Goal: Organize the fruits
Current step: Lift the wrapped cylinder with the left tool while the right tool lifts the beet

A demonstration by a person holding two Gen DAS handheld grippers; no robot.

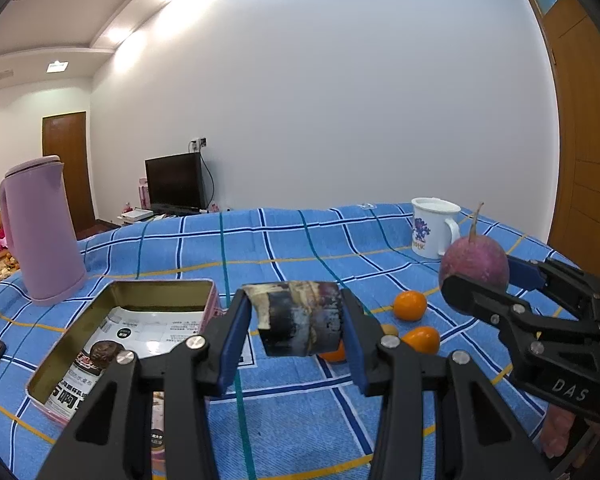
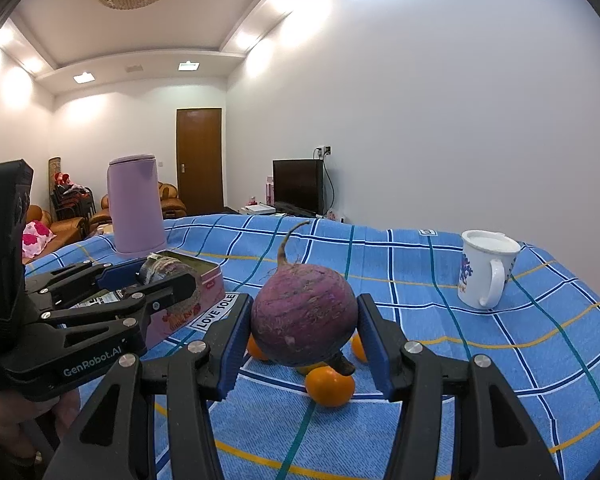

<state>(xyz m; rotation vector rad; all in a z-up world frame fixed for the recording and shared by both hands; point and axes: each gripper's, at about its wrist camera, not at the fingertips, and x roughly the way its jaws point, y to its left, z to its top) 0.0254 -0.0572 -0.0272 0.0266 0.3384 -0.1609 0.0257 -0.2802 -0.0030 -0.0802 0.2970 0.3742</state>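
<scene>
A purple kettle [image 1: 40,232] stands far left beside an open tin [image 1: 112,336]. My left gripper [image 1: 298,316] clamps a dark cylindrical piece [image 1: 300,318] above the checked cloth [image 1: 300,240]. My right gripper [image 2: 304,320] squeezes a purple radish [image 2: 304,316] over small oranges [image 2: 329,386]. A mug [image 2: 486,268] sits far right.

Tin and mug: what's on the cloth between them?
Small orange fruits, loose on the checked cloth between the tin and the mug. The left wrist view shows it best; the held chunk partly hides one.
</scene>
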